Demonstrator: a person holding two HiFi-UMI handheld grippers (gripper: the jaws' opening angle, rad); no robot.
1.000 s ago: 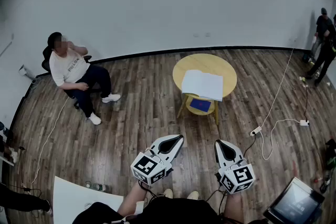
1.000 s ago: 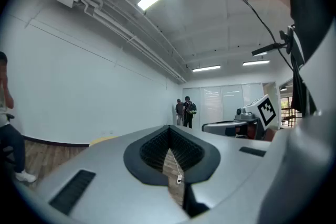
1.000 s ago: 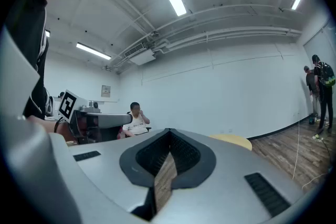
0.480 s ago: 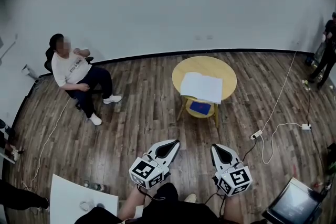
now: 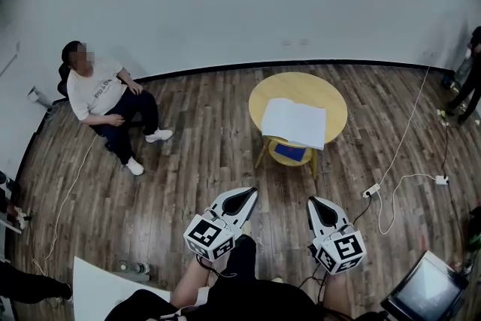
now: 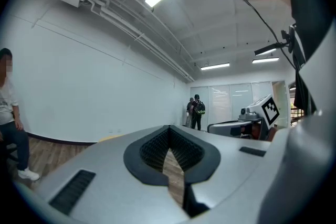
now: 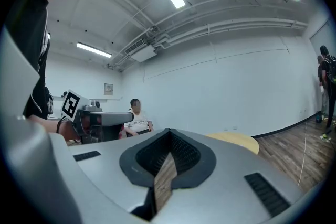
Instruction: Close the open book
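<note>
An open book [image 5: 293, 122] with white pages lies flat on the round yellow table [image 5: 301, 86], a good way ahead of me across the wooden floor. My left gripper [image 5: 244, 194] and right gripper [image 5: 316, 203] hang side by side low in the head view, both pointing toward the table and well short of it. In the left gripper view my left gripper [image 6: 169, 128] has its tips together and nothing between them. My right gripper [image 7: 169, 131] is shut and empty too, with the table's edge [image 7: 237, 140] beyond it.
A person sits on a chair [image 5: 101, 105] at the left wall. A blue item [image 5: 291, 153] lies on the table's lower shelf. Cables and a power strip [image 5: 368, 192] run over the floor at right. A white board [image 5: 113, 286] and a screen [image 5: 425, 289] flank my feet.
The view has drawn somewhat closer to the table, which now looks a little larger. Both grippers have kept their places low in the view and stayed shut.
</note>
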